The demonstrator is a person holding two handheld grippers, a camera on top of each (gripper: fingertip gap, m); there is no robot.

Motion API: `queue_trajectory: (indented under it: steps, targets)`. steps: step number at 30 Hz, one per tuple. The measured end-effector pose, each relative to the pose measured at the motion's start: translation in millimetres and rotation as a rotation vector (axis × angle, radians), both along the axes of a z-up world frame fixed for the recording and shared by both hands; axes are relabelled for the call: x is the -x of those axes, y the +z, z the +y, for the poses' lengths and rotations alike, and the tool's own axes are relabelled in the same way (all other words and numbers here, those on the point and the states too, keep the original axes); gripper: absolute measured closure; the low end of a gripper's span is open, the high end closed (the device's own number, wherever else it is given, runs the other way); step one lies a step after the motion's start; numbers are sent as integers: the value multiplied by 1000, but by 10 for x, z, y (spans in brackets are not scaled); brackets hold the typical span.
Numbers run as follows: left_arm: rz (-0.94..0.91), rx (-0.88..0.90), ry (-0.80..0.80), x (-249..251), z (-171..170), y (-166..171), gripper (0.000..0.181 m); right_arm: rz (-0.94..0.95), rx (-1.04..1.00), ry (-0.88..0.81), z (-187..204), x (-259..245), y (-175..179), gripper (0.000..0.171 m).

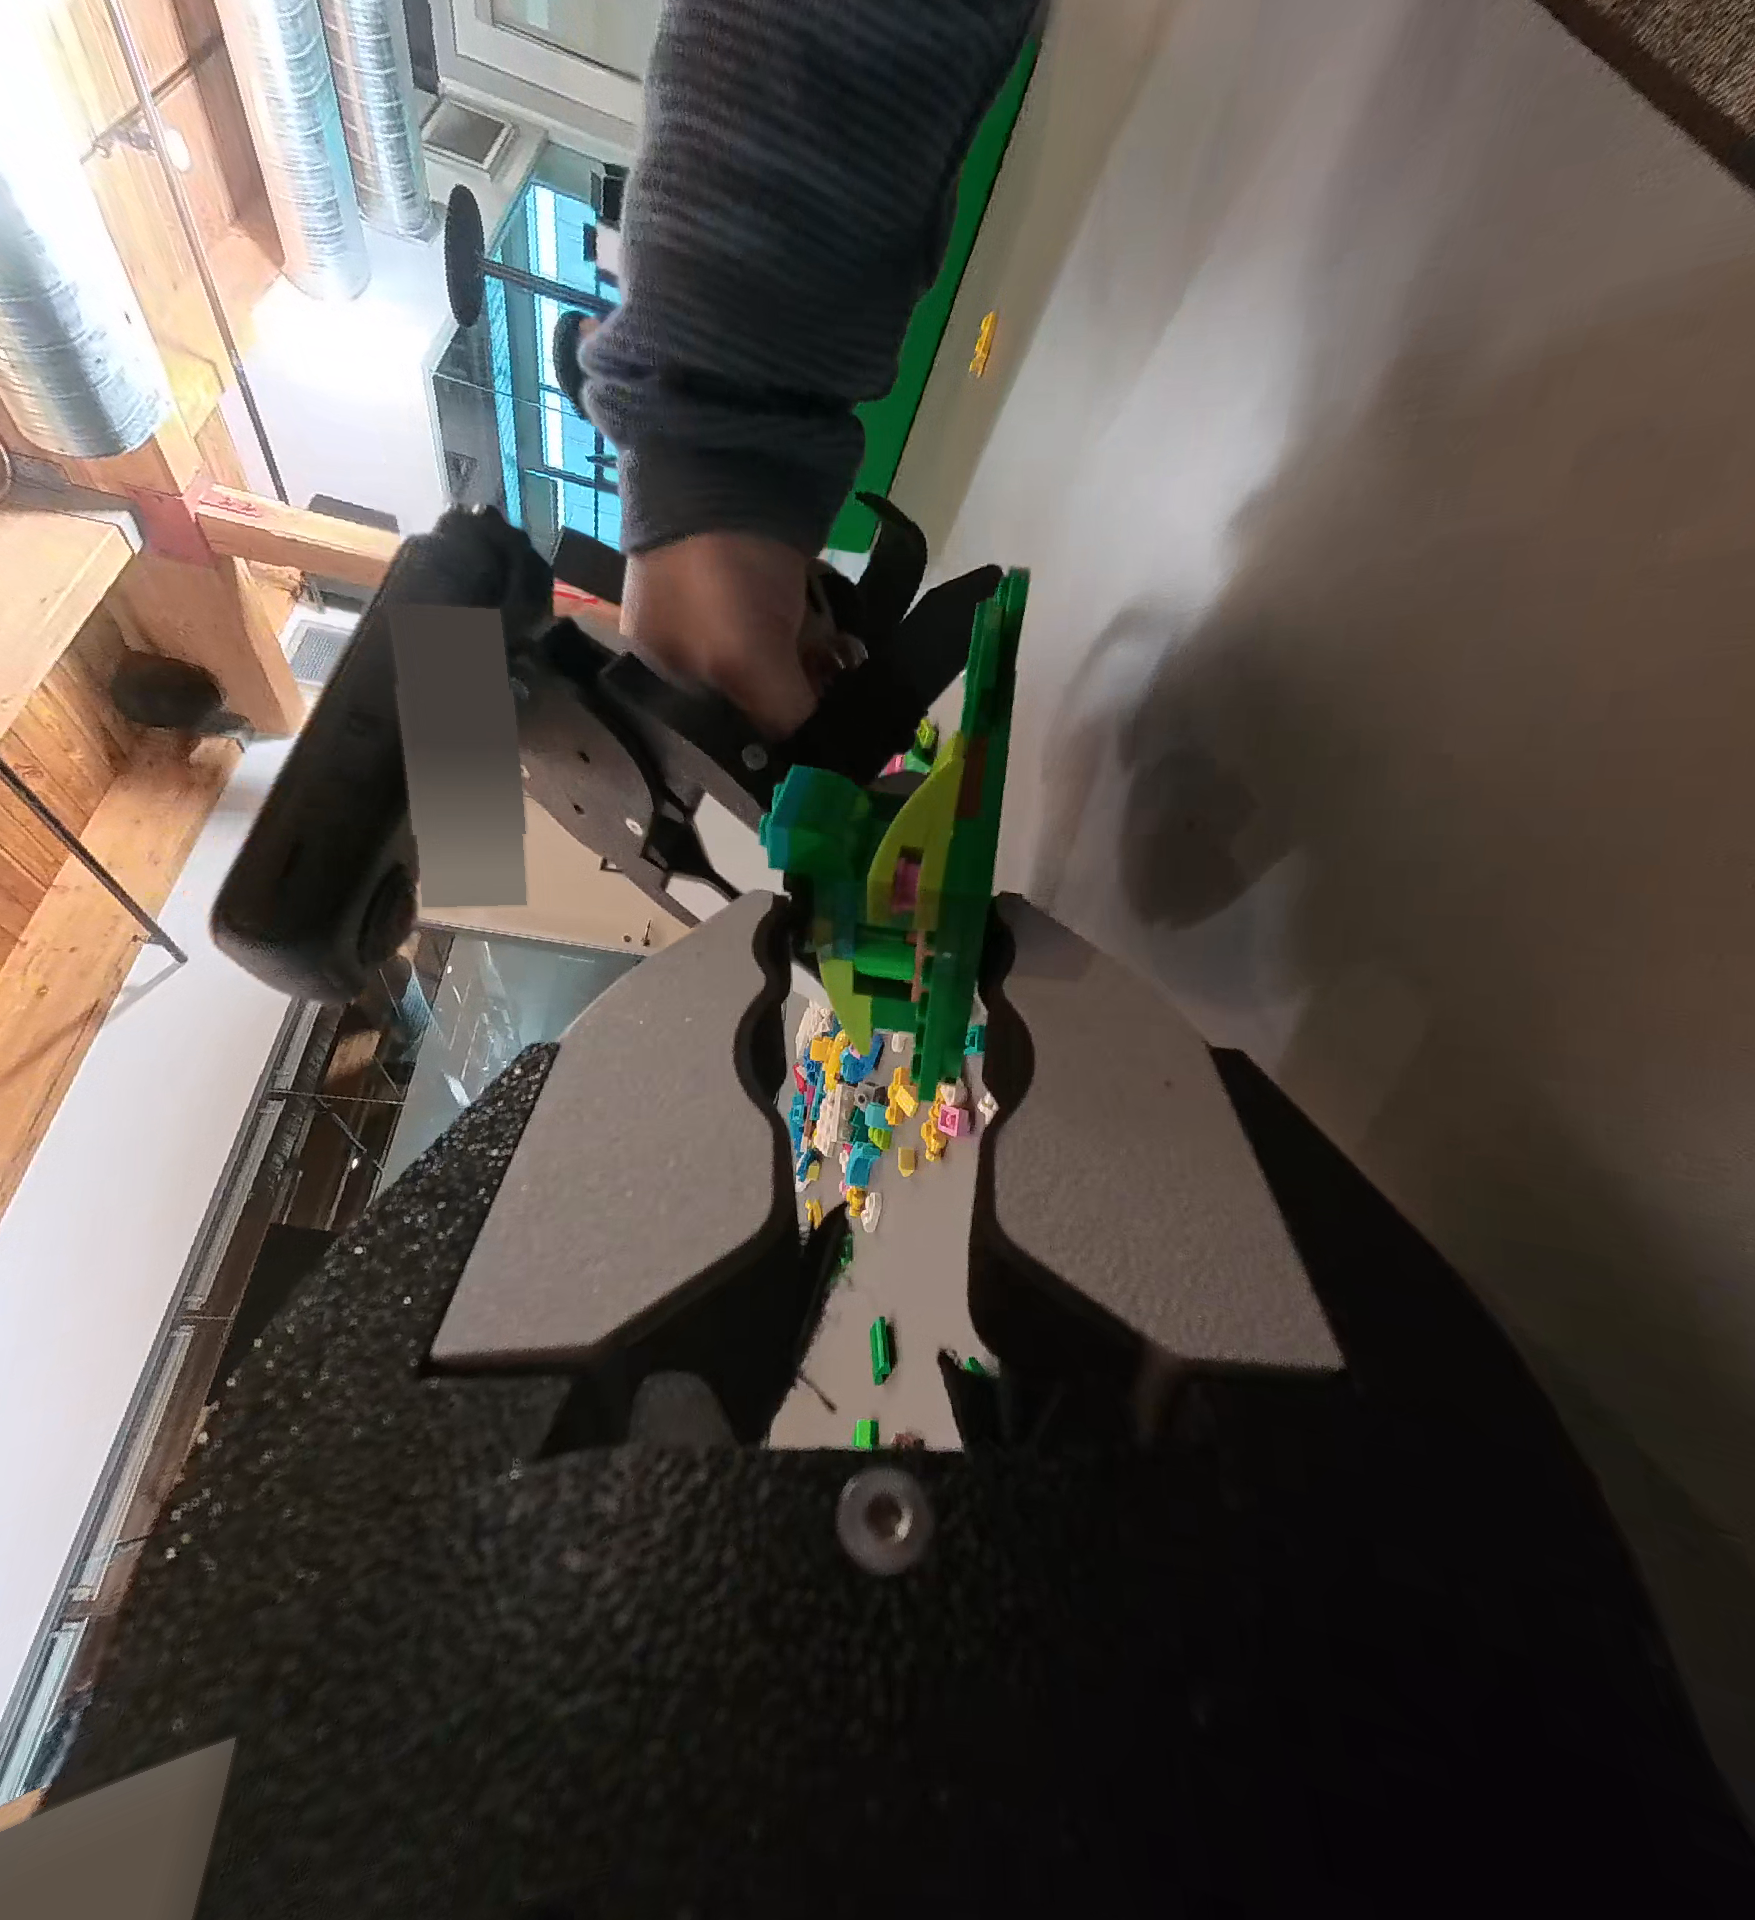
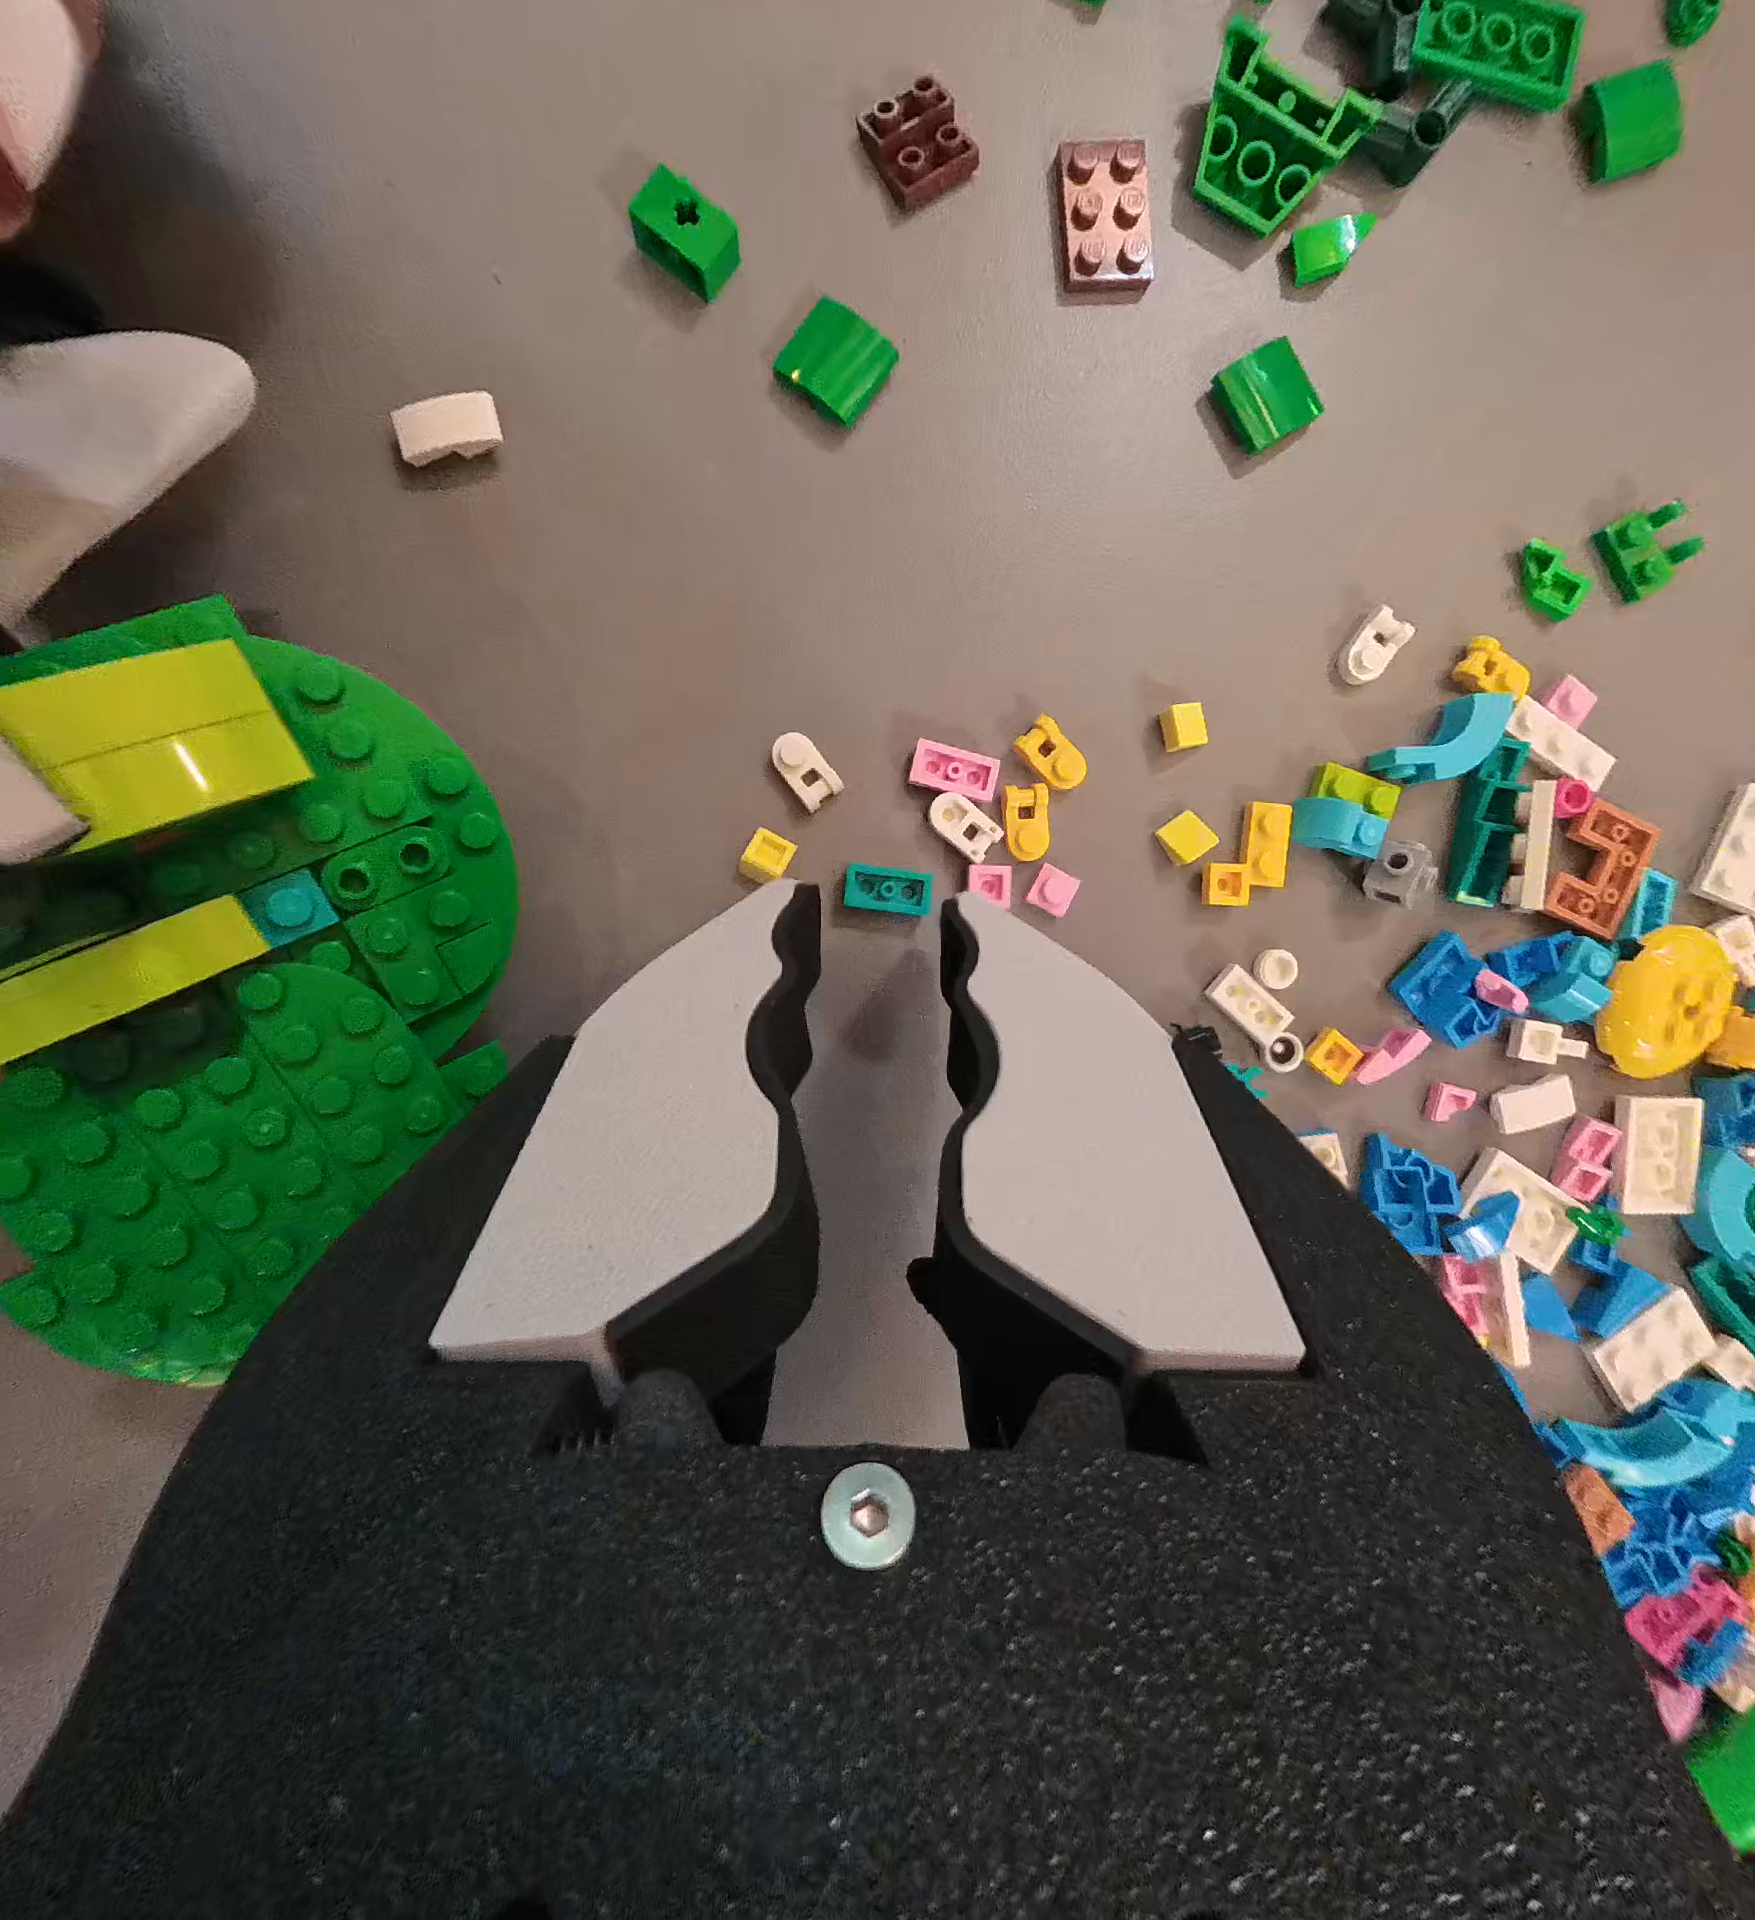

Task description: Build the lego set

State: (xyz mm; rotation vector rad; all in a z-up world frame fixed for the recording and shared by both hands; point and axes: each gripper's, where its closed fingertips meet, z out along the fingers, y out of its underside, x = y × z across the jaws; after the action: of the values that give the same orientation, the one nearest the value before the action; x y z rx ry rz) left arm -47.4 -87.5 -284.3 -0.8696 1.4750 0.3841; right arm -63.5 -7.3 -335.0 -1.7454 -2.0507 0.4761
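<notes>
The lego build [image 2: 229, 1039] is a set of round green studded plates with lime-yellow slopes and a teal stud. It lies at the left of the right wrist view. My left gripper [image 1: 888, 920] is shut on it, and its grey fingers [image 2: 73, 457] clamp the lime part. In the left wrist view the build [image 1: 956, 831] stands on edge between my fingertips. My right gripper [image 2: 878, 904] is open and empty, low over the grey table [image 2: 644, 582]. A teal 1x2 plate [image 2: 886, 890] lies just beyond its tips.
A dense pile of small blue, white, yellow and pink bricks [image 2: 1579, 1039] fills the right. Loose green bricks [image 2: 834, 358], two brown bricks [image 2: 1105, 213] and a white curved piece [image 2: 447, 426] lie farther off. A person's hand [image 1: 727, 623] and a green baseplate [image 1: 956, 260] show in the left wrist view. My hands' fingertips stand some 10 cm from each other. Between my left fingertips and the white curved piece [image 2: 447, 426] there is roughly 9 cm.
</notes>
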Motion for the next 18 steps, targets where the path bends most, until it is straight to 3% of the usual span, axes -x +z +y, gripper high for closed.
queue_trajectory:
  steps: [10,18]
  targets:
    - [0,-8,30,32,42,3,147,-46,-11,44,36,-47,-55,156]
    - [57,-25,206,192,281,-57,147,-218,10,116,-57,-495,94,156]
